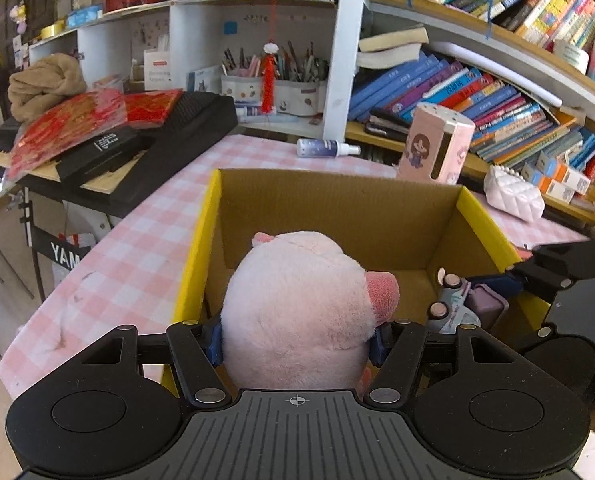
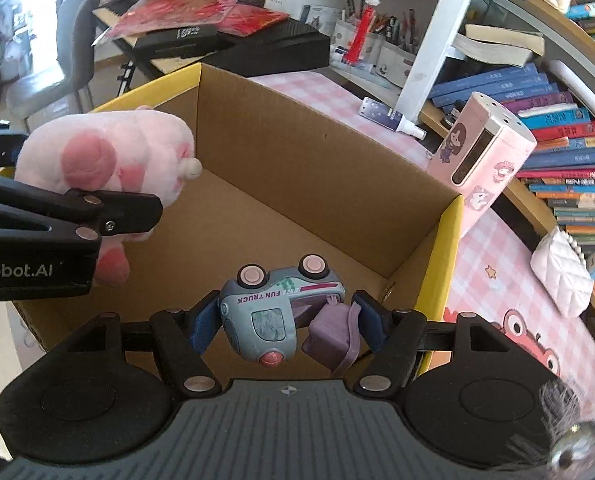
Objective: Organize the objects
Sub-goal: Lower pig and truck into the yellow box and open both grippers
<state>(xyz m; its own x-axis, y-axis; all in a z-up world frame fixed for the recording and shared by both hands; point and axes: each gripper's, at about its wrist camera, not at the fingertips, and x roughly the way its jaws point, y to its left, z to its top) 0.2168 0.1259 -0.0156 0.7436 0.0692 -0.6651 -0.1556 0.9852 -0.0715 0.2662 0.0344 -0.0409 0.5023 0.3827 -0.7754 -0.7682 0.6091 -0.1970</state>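
Here, step in hand: carrying two toys to the cardboard box [image 2: 297,168], both held above its open top.
Left gripper [image 1: 297,340]: jaws closed on the pink plush pig [image 1: 297,304], pads pressing its sides; pig held over the near left part of the box, snout toward the right.
Right gripper [image 2: 287,322]: jaws closed on the toy truck [image 2: 273,308], held wheels-up together with a small purple block [image 2: 329,332] wedged against the right pad.
Box: standing on the pink checked tablecloth [image 1: 137,220], yellow outside, bare brown floor, nothing seen lying in it.
Nearby, not in play: pink tin [image 2: 485,160] just beyond the far right corner; spray bottle [image 1: 327,147] farther back; white quilted purse [image 2: 561,276] to the right.
Progress, as judged: transport nearly done, release not yet made.
Next move, as judged: lowering each toy toward the floor, then parting the jaws; keeping pig and truck apart to avoid a clash of grippers.
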